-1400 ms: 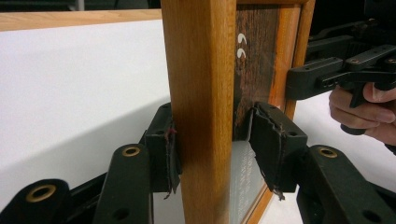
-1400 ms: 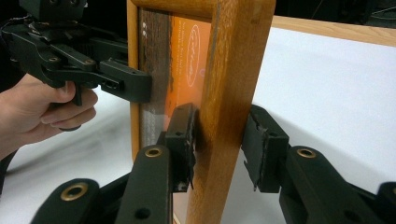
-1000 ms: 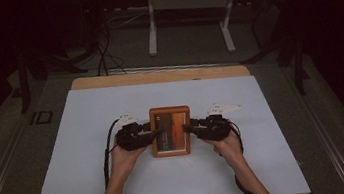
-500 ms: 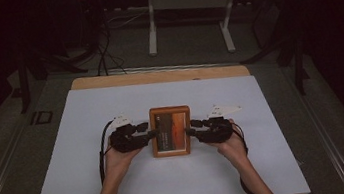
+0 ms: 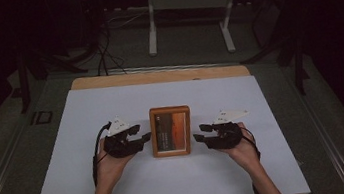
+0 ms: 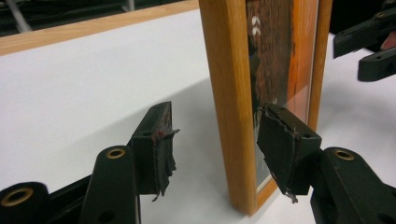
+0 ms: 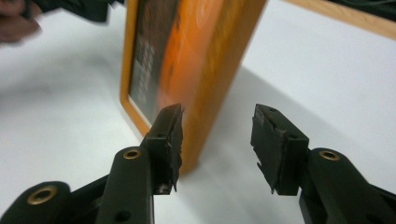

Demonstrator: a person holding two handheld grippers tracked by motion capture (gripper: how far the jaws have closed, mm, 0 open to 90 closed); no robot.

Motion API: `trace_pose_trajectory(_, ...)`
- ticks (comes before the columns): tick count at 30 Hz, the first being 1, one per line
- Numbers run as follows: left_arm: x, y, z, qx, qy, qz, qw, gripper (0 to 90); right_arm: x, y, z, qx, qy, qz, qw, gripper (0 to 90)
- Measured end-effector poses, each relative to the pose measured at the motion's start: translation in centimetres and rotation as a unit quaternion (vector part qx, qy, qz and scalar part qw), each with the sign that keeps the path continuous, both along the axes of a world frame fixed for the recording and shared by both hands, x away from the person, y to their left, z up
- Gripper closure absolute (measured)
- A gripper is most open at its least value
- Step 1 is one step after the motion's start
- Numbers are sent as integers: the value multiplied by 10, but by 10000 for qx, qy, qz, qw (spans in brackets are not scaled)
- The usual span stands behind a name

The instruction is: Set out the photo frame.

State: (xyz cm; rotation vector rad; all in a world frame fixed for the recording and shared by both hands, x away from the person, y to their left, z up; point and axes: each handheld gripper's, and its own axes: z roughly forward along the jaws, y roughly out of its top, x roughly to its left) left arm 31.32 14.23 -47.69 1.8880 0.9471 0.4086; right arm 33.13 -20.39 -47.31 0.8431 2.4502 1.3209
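Left black two-jaw gripper (image 5: 141, 138) standing with jaws apart and just widening, straddling the left edge of the upright orange wooden picture frame (image 5: 171, 131) without pressing, right black two-jaw gripper (image 5: 201, 132) gaping beside the frame's right edge, jaws just widening, frame standing mid-table on the white sheet (image 5: 86, 189), small white lettering on its picture too blurred for reading.

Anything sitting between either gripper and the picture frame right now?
Nothing visible. The picture frame stands on the white table cover, with the left gripper and right gripper open at its side edges.
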Motion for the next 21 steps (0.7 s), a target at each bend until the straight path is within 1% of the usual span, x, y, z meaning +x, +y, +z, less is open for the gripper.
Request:
trace_pose_trajectory(2,-2,3,-1,57,39,22,10000,455,-2,-5,-4,-142,27,-58,9999,523)
trace_pose_trajectory(5,-3,8,-3,116,97,76,9999,454,-5,-14,-11,-267,122,-141,9995,518)
trace_pose_trajectory(10,-5,15,-11,116,231,191,9995,451,-10,-27,-22,-310,181,-315,9989,514)
trace_pose_trajectory(11,-6,15,-12,122,258,207,9994,450,-10,-30,-26,-359,218,-360,9985,514)
trace_pose_trajectory(13,-7,17,-17,172,323,223,9991,448,-10,-35,-29,-400,225,-431,9980,513)
trace_pose_trajectory(14,-8,18,-20,231,359,241,9988,447,-11,-37,-30,-361,255,-462,9980,511)
trace_pose_trajectory(16,-9,20,-26,258,483,272,9981,445,-12,-42,-33,-322,292,-514,9977,510)
trace_pose_trajectory(17,-10,21,-29,305,549,305,9976,444,-12,-45,-33,-329,311,-544,9975,509)
trace_pose_trajectory(19,-11,22,-35,532,620,420,9958,440,-12,-50,-35,-326,342,-614,9970,505)
trace_pose_trajectory(20,-11,22,-38,719,638,525,9940,433,-12,-52,-36,-343,351,-664,9966,502)
trace_pose_trajectory(21,-12,22,-41,976,672,636,9909,424,-13,-54,-37,-383,360,-724,9960,499)
